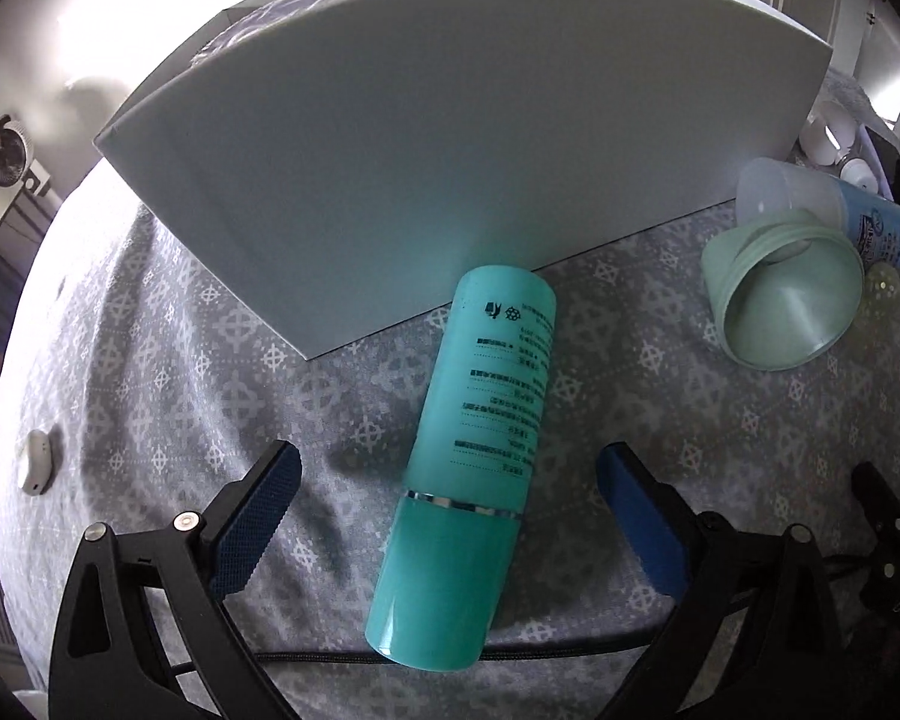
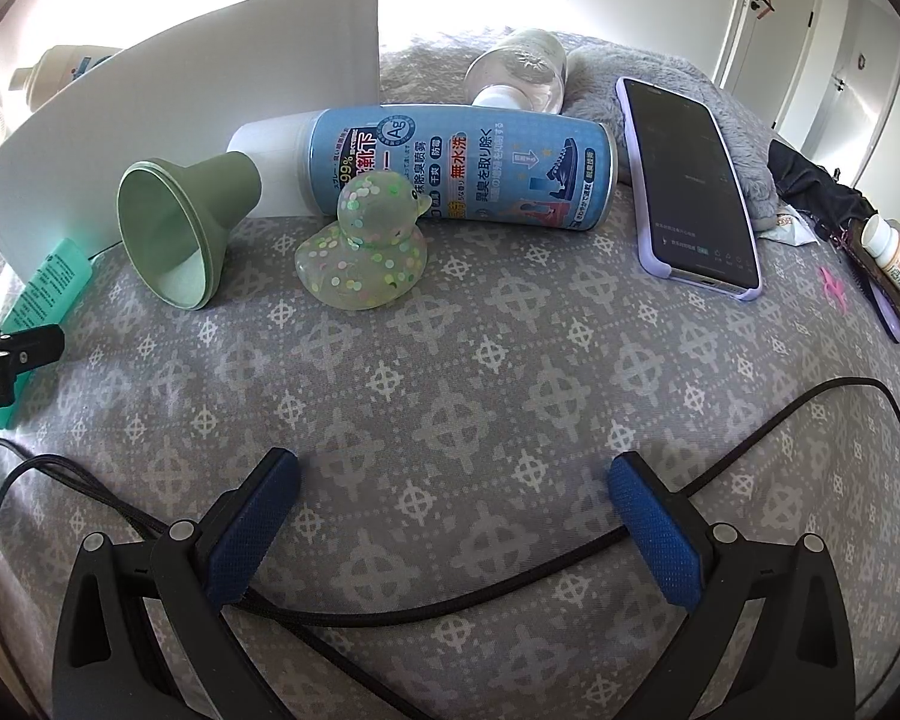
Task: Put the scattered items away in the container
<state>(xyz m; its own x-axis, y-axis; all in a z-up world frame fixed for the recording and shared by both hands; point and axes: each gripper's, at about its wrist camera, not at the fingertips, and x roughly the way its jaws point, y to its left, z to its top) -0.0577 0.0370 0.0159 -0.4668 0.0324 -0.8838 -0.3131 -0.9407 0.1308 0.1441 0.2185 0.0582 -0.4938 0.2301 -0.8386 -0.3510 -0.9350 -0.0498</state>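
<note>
- So my left gripper (image 1: pixel 448 468) is spread wide around the teal bottle (image 1: pixel 474 456), not touching, bottle lying beside the white container (image 1: pixel 390 138).
- Looks rigid, slick; I'd grab mid-body.
- Right gripper (image 2: pixel 453 480) gapes empty.

Each hand-held gripper, left (image 1: pixel 447 471) and right (image 2: pixel 453 480), has black plastic arms with triangular cut-outs and silver round screw heads at the joints. The fingers (image 1: pixel 258 516) carry blue pads with a fine grid texture. A black braided cable (image 2: pixel 450 594) trails beneath.
</note>
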